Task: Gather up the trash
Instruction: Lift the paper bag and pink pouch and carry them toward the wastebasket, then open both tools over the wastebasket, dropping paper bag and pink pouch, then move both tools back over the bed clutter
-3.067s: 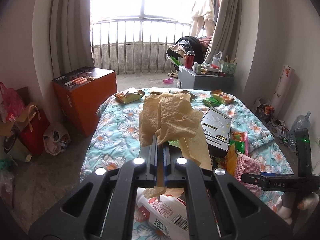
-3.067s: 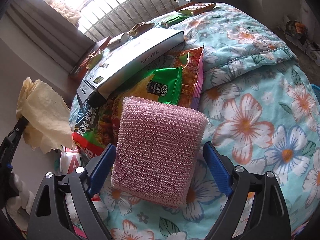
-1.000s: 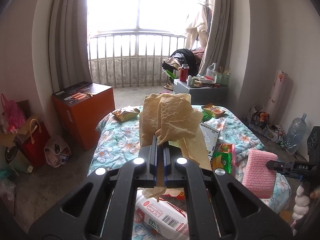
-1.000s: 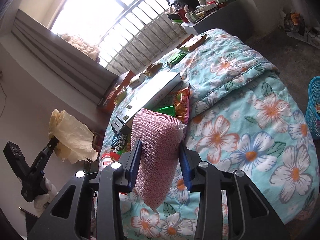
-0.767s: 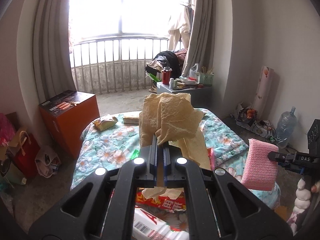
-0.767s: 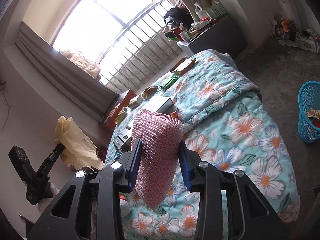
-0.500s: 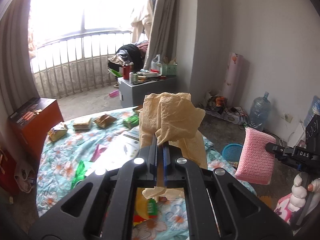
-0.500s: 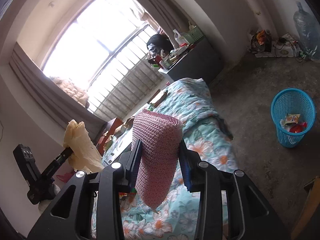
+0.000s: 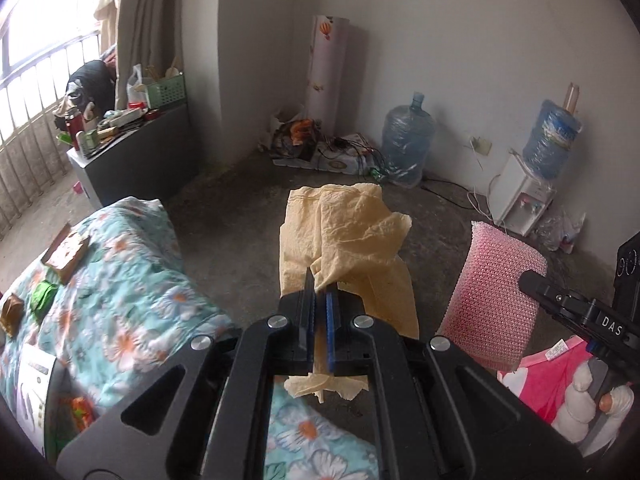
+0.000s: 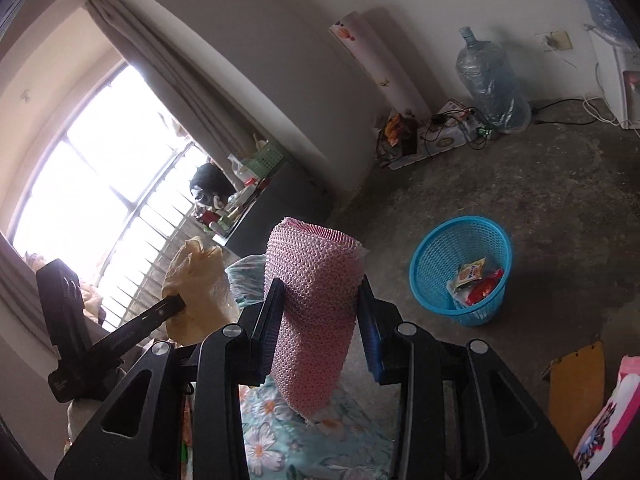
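On the left we see the bed (image 9: 120, 280), its quilt soft and printed with orange and white flowers on teal; a second ago it filled the middle of the left wrist view with the bright window behind, and now it has slid to the lower left corner while bare wall and rough grey floor take over. Small flat snack packets (image 9: 66, 252) lie on the quilt.

In the centre our left gripper (image 9: 318, 300) has its jaws pressed together on the yellow paper (image 9: 340, 240), a thin, creased, crumpled sheet that stands up above the fingers with a torn end hanging below them, just as it did before.

Further right, our right gripper (image 10: 320, 304) pinches the pink sponge (image 10: 316, 300) between its blue pads; the sponge is a thick, knobbly knitted pad, squeezed narrow at the waist, unchanged in the grip.

Right of it stands the blue basket (image 10: 436, 248), round, plastic, open lattice walls, on the floor with a few shiny wrappers inside; a second ago only its edge showed at the frame's side, now it sits whole near the sponge. Beyond, a clear ribbed water jug (image 10: 492, 84) rests against the wall.
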Motion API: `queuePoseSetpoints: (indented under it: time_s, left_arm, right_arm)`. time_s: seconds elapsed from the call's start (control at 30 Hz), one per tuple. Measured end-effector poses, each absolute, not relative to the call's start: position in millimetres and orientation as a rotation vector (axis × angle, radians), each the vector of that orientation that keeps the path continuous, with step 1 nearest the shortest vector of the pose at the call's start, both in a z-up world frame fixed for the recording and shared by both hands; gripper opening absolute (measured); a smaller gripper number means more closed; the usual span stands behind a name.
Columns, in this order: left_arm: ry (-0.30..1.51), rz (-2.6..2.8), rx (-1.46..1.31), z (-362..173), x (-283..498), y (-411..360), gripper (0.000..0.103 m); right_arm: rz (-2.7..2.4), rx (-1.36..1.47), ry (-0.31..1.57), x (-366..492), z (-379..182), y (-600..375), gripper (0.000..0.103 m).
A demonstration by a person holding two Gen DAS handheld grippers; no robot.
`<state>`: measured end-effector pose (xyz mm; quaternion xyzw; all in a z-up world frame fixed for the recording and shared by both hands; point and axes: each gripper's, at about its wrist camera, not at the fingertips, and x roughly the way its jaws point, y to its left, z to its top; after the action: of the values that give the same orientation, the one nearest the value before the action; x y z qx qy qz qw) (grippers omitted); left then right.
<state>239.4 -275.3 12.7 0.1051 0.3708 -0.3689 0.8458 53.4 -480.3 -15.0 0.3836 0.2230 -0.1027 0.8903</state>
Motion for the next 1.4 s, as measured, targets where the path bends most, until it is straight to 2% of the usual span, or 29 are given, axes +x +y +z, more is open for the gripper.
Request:
queuePoseSetpoints:
  time_s: [0.3, 0.47, 0.67, 0.7, 0.77, 0.8, 0.83, 0.93, 1.0, 1.17, 1.4]
  left_arm:
    - [1.025, -0.878, 0.362, -100, 299, -427, 0.003]
    - [1.129, -0.886, 0.369, -165, 334, -481, 0.003]
    - [1.213, -0.855, 0.327, -219, 367, -515, 0.004]
    - [1.220, -0.852, 0.322, -224, 371, -518, 0.007]
    - [1.240, -0.841, 0.296, -232, 378, -523, 0.028]
    - [1.248, -0.841, 0.280, -235, 382, -525, 0.054]
    - [1.247, -0.840, 0.269, -237, 385, -526, 0.069]
    - [1.274, -0.832, 0.255, -244, 391, -527, 0.070]
    - [1.305, -0.839, 0.227, -246, 393, -524, 0.070]
    - [1.284, -0.871, 0.162, -227, 391, -509, 0.070]
    - [1.175, -0.959, 0.058, -152, 376, -467, 0.070]
  right_arm:
    - [-0.418, 0.894, 0.552, 82, -91, -555, 0.035]
    - [-0.478, 0.966, 0.632, 118, -147, -594, 0.036]
    - [-0.543, 1.002, 0.725, 164, -202, -629, 0.036]
    - [-0.545, 1.001, 0.734, 170, -209, -632, 0.036]
    - [-0.562, 1.014, 0.746, 185, -224, -643, 0.036]
    - [-0.549, 1.028, 0.752, 193, -234, -648, 0.037]
    - [-0.539, 1.039, 0.771, 203, -245, -655, 0.039]
    - [-0.567, 1.062, 0.852, 223, -278, -664, 0.059]
    - [-0.593, 1.088, 0.900, 226, -294, -666, 0.059]
    - [-0.574, 1.098, 0.839, 208, -291, -660, 0.060]
    - [-0.529, 1.103, 0.724, 163, -252, -646, 0.060]
